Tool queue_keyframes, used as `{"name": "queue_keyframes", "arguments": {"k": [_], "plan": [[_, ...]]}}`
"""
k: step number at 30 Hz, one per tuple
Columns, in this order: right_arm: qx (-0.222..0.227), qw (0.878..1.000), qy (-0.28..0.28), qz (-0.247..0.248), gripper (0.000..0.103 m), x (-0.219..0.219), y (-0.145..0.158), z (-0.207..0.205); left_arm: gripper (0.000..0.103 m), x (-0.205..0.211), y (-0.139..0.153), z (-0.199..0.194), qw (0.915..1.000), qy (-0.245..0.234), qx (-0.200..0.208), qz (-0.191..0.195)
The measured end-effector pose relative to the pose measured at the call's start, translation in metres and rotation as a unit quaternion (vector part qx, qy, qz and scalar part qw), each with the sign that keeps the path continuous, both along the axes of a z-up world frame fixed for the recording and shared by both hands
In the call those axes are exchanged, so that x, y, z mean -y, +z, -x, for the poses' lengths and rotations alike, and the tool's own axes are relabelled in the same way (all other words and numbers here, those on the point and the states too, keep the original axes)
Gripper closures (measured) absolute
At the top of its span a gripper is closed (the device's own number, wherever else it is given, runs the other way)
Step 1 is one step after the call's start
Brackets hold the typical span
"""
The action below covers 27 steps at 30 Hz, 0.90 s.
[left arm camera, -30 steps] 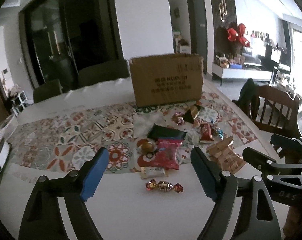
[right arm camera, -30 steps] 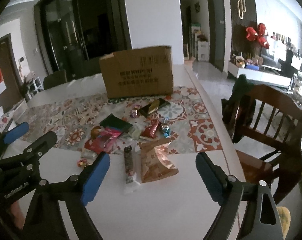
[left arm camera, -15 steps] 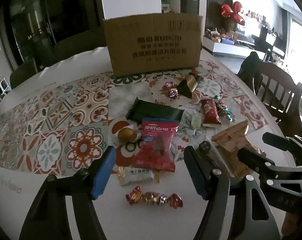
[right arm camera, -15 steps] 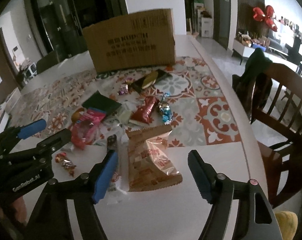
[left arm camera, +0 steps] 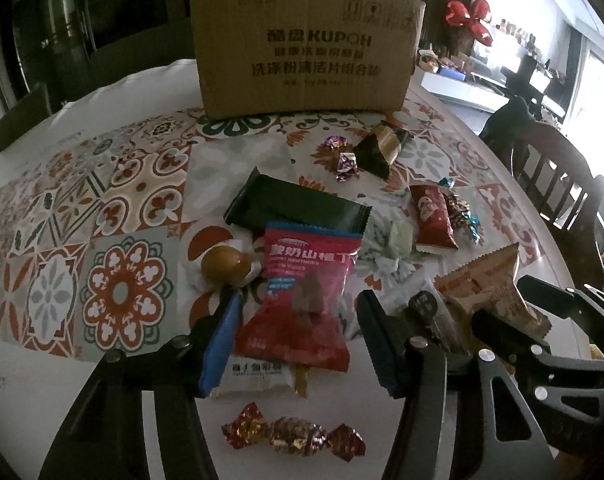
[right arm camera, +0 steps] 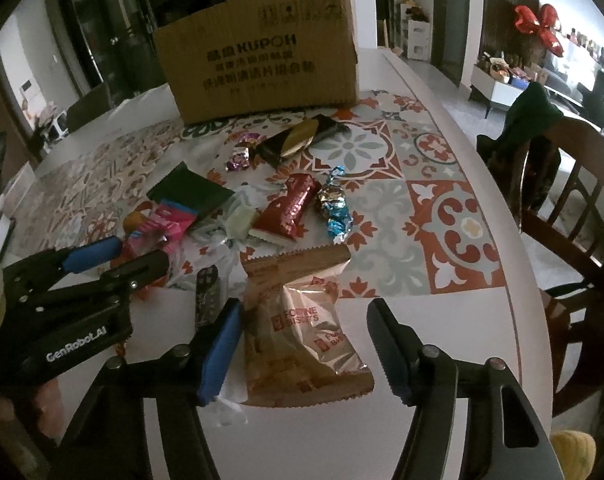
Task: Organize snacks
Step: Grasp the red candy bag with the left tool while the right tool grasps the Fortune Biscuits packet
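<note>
My left gripper (left arm camera: 298, 344) hangs low over the table (left arm camera: 114, 392) with its fingers (left arm camera: 222, 344) spread wide, one on each side of the red hawthorn packet (left arm camera: 302, 300). They pinch nothing; I cannot tell whether the pads touch the wrapper's edges. The packet lies flat, its lower end overlapping a small white packet (left arm camera: 258, 376), and its top end lies over a dark green packet (left arm camera: 294, 208). Just left of it sits a round golden sweet (left arm camera: 225, 266) in clear wrap. Nearer to me, on bare white table, lies a red and gold twisted candy (left arm camera: 294, 436).

My right gripper (right arm camera: 306, 344) is spread too, its fingers (right arm camera: 220, 348) flanking the tan biscuit bag (right arm camera: 302, 320), which lies flat at the edge of the patterned table mat (right arm camera: 442, 216). Nothing is gripped there either. A slim dark stick packet (right arm camera: 207, 292) lies just left of the bag, beside my left finger.

Farther back on the mat are a red foil packet (right arm camera: 292, 208), blue and gold foil candies (right arm camera: 336, 208) just beside it, a pale green sweet (right arm camera: 242, 220), a black and gold packet (right arm camera: 302, 140) and purple foil candies (right arm camera: 242, 152). Behind them all stands a cardboard box (right arm camera: 262, 76). A wooden chair (right arm camera: 574, 208) stands at the table's right side.
</note>
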State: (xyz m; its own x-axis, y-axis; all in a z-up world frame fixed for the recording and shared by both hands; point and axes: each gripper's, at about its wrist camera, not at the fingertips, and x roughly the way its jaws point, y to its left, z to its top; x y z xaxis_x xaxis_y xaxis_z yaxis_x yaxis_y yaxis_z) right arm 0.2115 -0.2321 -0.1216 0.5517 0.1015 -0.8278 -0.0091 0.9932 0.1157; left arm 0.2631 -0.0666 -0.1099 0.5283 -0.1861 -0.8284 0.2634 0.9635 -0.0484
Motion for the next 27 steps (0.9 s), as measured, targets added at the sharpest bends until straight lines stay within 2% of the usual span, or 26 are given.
{"name": "queue_keyframes", "arguments": {"k": [1, 5, 16, 27], "plan": [[0.001, 1.000, 0.001, 0.003, 0.039, -0.001, 0.000, 0.000, 0.049, 0.000, -0.001, -0.001, 1.0000, 0.000, -0.002, 0.001], [-0.005, 1.000, 0.005, 0.004, 0.055, -0.003, -0.003, -0.004, 0.055, 0.000, -0.007, -0.008, 0.9996, 0.000, -0.025, 0.012], [0.004, 1.000, -0.001, -0.002, 0.057, 0.001, 0.003, -0.002, 0.061, 0.003, 0.001, 0.001, 0.9998, -0.005, -0.019, 0.011], [0.050, 0.999, 0.003, -0.005, 0.057, 0.003, 0.036, 0.007, 0.062, 0.002, 0.048, 0.019, 0.9994, -0.010, 0.030, 0.018]]}}
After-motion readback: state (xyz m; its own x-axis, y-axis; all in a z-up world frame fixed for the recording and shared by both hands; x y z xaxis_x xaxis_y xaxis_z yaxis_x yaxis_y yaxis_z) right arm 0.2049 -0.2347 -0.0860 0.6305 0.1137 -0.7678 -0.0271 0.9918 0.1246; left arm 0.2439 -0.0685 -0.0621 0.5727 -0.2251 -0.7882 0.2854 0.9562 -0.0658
